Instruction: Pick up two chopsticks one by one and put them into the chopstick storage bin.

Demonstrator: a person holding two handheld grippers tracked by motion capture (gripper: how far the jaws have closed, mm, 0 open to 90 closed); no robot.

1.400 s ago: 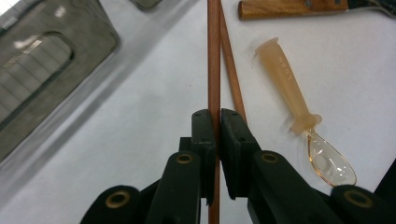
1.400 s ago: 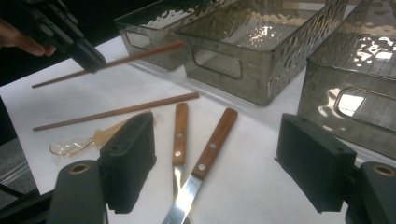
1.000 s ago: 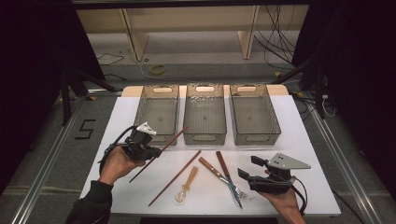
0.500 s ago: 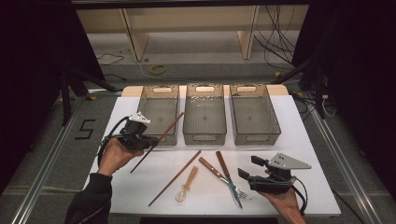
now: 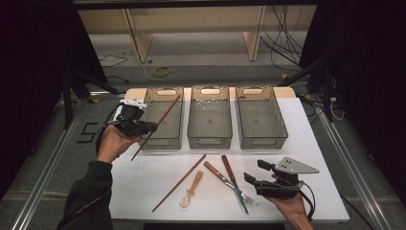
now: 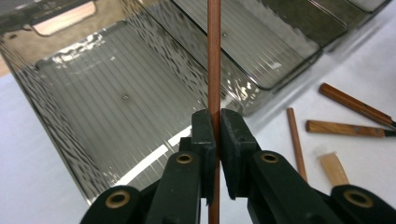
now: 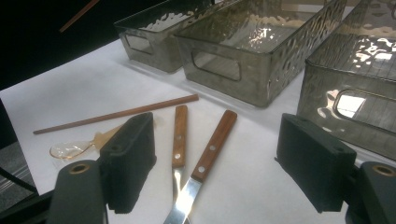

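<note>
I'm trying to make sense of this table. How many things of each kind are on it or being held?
Smoky clear plastic bins: 3
Reddish-brown wooden chopsticks: 2, one held, one on the white table
Wooden-handled knife: 1
Wooden-handled fork: 1
Clear plastic spoon with tan handle: 1
Total: 8

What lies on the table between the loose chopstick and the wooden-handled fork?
In the high view, a clear plastic spoon lies between the loose chopstick and the wooden-handled fork; the right gripper view shows it there too.
</note>
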